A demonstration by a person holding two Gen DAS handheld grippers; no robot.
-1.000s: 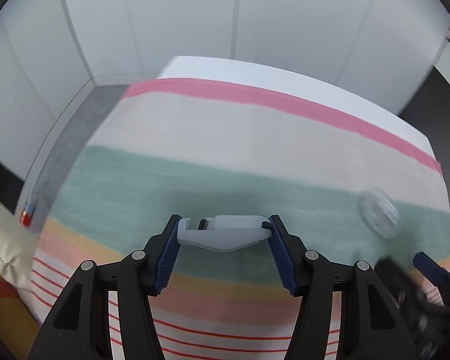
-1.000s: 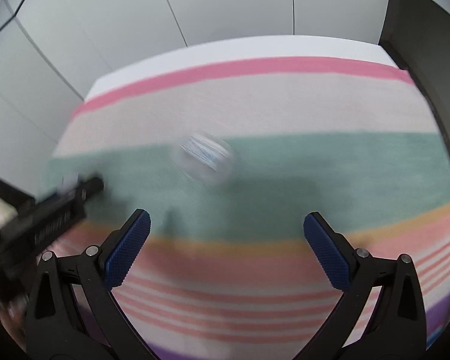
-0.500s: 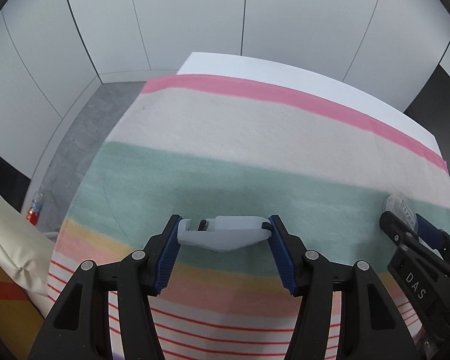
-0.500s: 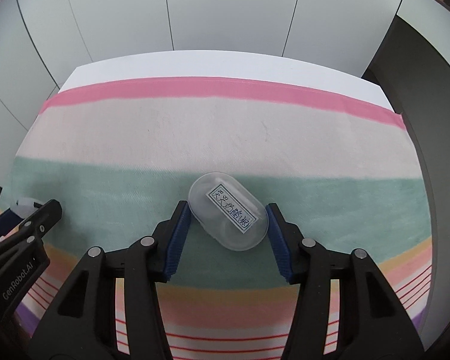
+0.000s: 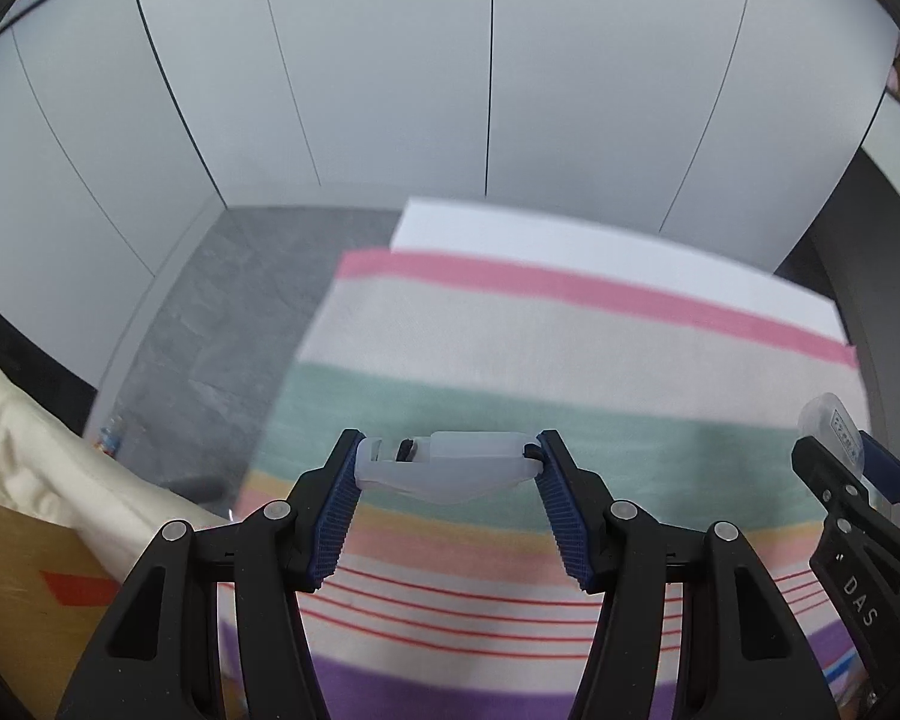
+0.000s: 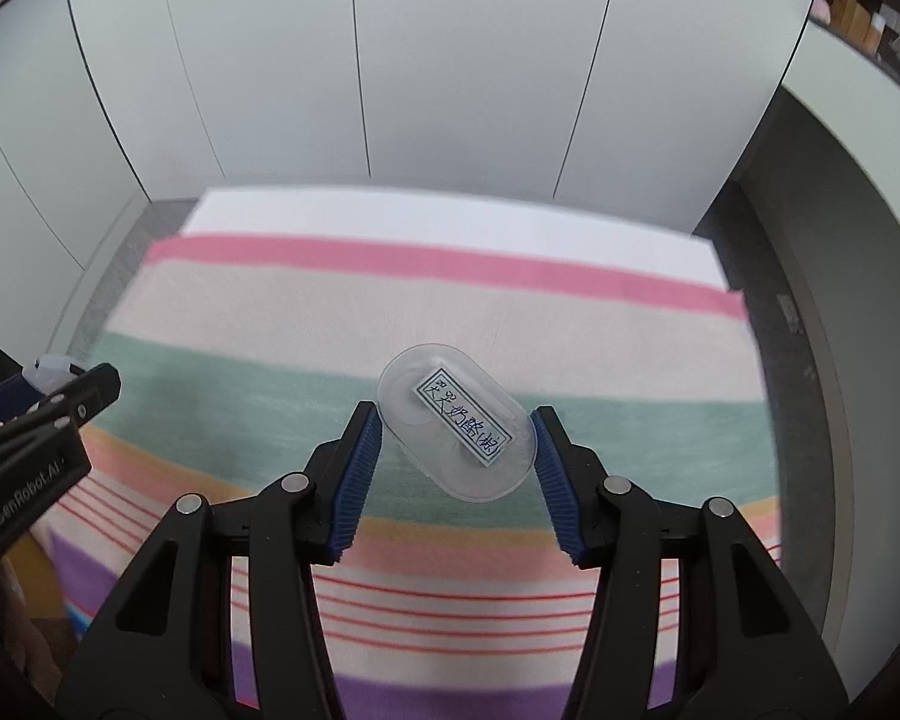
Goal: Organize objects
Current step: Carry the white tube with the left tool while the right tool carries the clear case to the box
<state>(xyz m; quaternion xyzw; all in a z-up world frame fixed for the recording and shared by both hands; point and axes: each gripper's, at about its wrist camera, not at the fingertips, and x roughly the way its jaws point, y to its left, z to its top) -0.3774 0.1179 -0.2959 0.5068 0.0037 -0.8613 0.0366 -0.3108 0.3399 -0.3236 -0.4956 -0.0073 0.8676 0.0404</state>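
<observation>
Left gripper [image 5: 448, 480] and right gripper [image 6: 456, 456]: matte black angular plastic arms, silver round screws at the joints, ribbed blue pads [image 6: 354, 483] on the inner finger faces, white lettering "DAS" and "GenRobot.AI" on the outer sides.

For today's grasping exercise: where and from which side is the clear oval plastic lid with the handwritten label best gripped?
Grip the clear oval plastic lid across its narrow width, on the long edges, coming from its near side, as the right gripper does here: the rim is thin and the long sides run roughly parallel, suiting flat fingers.
</observation>
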